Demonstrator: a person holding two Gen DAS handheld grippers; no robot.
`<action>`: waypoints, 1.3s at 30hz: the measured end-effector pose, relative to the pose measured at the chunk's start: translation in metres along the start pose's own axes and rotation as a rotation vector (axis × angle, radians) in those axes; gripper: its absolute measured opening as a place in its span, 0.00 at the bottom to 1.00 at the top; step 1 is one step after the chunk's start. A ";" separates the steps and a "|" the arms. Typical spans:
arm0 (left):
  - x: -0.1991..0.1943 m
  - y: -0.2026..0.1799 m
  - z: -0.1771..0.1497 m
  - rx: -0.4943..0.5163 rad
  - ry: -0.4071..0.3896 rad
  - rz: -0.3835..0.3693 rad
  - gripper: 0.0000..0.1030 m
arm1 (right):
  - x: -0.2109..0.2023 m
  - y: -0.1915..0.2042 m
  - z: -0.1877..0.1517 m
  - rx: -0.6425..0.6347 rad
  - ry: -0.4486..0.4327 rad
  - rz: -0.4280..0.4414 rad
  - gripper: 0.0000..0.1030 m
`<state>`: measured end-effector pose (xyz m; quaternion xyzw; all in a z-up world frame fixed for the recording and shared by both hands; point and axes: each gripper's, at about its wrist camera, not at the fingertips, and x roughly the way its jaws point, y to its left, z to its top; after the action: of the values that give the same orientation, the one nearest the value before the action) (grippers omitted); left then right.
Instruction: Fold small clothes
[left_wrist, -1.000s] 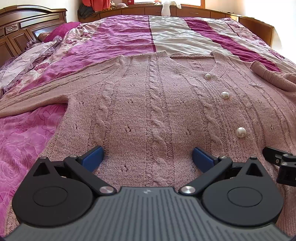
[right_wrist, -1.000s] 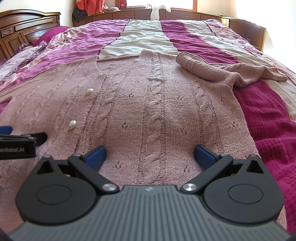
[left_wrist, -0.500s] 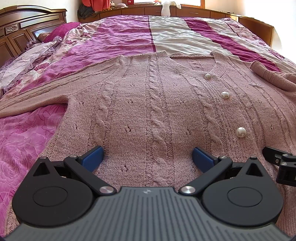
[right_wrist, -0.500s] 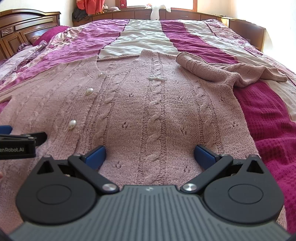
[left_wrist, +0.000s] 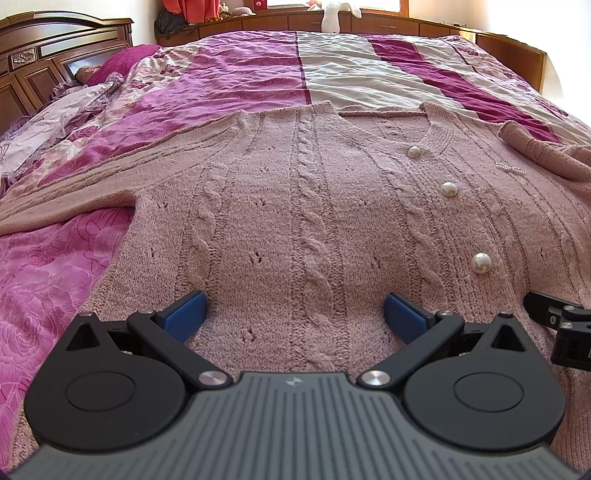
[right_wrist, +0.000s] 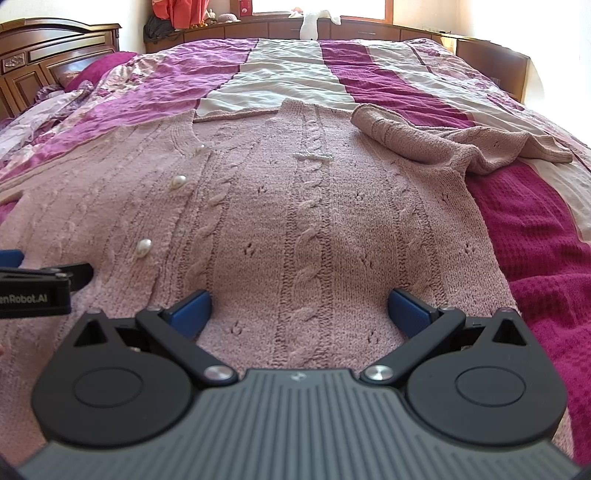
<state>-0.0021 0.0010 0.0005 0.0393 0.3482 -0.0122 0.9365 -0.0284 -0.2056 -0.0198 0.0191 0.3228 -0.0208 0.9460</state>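
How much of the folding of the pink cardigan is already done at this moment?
Almost none. The cardigan lies spread flat and buttoned on the bedspread; no fold of the body shows. Its right sleeve is bunched, its left sleeve stretched out. The left gripper and right gripper are open near the hem, holding nothing. Sleeves and body remain to fold.

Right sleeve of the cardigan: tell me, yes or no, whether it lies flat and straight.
No, the right sleeve lies bunched and folded over beside the cardigan.

Fuzzy cable-knit cardigan, glossy pearl-like buttons, probably quilted bedspread.
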 end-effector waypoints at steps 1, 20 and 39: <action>0.000 0.000 0.000 0.000 0.000 0.000 1.00 | 0.001 0.000 0.000 0.000 -0.001 0.000 1.00; 0.000 -0.002 0.012 0.027 0.068 -0.001 1.00 | 0.001 -0.003 0.004 0.015 0.012 -0.003 1.00; -0.008 -0.022 0.083 0.019 0.094 -0.086 1.00 | -0.023 -0.058 0.069 0.202 0.025 0.209 1.00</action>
<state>0.0447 -0.0277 0.0665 0.0338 0.3928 -0.0541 0.9174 -0.0075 -0.2667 0.0470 0.1481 0.3270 0.0458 0.9322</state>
